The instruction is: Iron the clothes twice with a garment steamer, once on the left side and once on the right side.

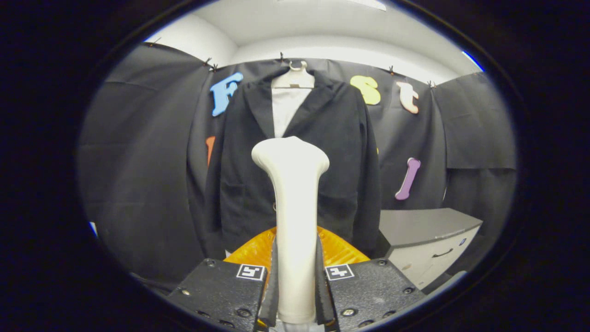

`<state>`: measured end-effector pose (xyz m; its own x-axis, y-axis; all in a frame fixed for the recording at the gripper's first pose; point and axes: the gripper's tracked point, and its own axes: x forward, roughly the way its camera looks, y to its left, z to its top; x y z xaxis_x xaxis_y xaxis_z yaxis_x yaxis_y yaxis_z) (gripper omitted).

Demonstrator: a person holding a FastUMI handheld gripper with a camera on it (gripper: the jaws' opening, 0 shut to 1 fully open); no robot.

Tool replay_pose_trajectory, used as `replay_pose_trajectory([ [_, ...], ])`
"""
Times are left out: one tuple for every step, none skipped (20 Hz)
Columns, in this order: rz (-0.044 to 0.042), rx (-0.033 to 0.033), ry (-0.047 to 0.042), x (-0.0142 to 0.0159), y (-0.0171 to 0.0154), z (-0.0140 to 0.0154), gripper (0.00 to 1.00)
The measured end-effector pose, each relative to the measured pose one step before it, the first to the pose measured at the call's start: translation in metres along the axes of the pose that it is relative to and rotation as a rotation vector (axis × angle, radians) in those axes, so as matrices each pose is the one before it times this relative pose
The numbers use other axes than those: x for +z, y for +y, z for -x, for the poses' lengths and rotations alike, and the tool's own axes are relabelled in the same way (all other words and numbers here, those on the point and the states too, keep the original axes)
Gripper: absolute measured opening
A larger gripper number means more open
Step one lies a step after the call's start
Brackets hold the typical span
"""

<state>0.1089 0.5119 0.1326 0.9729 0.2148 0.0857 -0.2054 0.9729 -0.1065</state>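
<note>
Now we note the gripper [295, 295] with its 2 fingers pinching the handle of the white garment steamer [293, 193], which stands upright between them. Beyond its head, a dark jacket [341, 152] hangs on a hanger [293, 79]; a grey cabinet [428, 240] sits alongside.

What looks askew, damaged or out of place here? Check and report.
Nothing stands out. The black jacket hangs straight on its hanger against the booth wall. The gripper has its jaws shut on the garment steamer, held upright ahead of the jacket. The cabinet drawer is closed.
</note>
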Motion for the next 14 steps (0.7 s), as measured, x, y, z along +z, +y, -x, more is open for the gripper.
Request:
replay_pose_trajectory([
  [0.00154,0.01106,-0.02356,0.00938,0.00996,-0.00363,0.35],
  [-0.00065,0.01306,-0.02488,0.01147,0.00976,-0.00547,0.35],
  [0.00541,0.00466,-0.02418,0.01281,0.00780,-0.00656,0.35],
  [0.00510,0.00088,-0.02697,0.01358,0.00849,-0.00508,0.34],
  [0.00396,-0.00046,-0.02876,0.01302,0.00862,-0.00674,0.35],
  [0.00469,-0.00298,-0.02881,0.01499,0.00761,-0.00719,0.35],
  [0.00721,-0.00744,-0.03068,0.01265,0.00654,-0.00742,0.35],
  [0.00977,-0.00252,-0.03067,0.01461,0.00639,-0.00812,0.35],
  [0.00981,-0.00070,-0.03150,0.01389,0.00682,-0.00933,0.34],
  [0.00993,-0.00044,-0.02828,0.01346,0.00638,-0.01094,0.34],
  [0.01016,-0.00834,-0.02604,0.00965,0.00503,-0.00989,0.35],
  [0.01158,-0.01238,-0.02762,0.01129,0.00418,-0.01017,0.34],
  [0.01534,-0.01330,-0.02156,0.00807,0.00339,-0.00938,0.34],
  [0.01128,-0.01490,-0.01703,0.00781,0.00299,-0.00943,0.34],
])
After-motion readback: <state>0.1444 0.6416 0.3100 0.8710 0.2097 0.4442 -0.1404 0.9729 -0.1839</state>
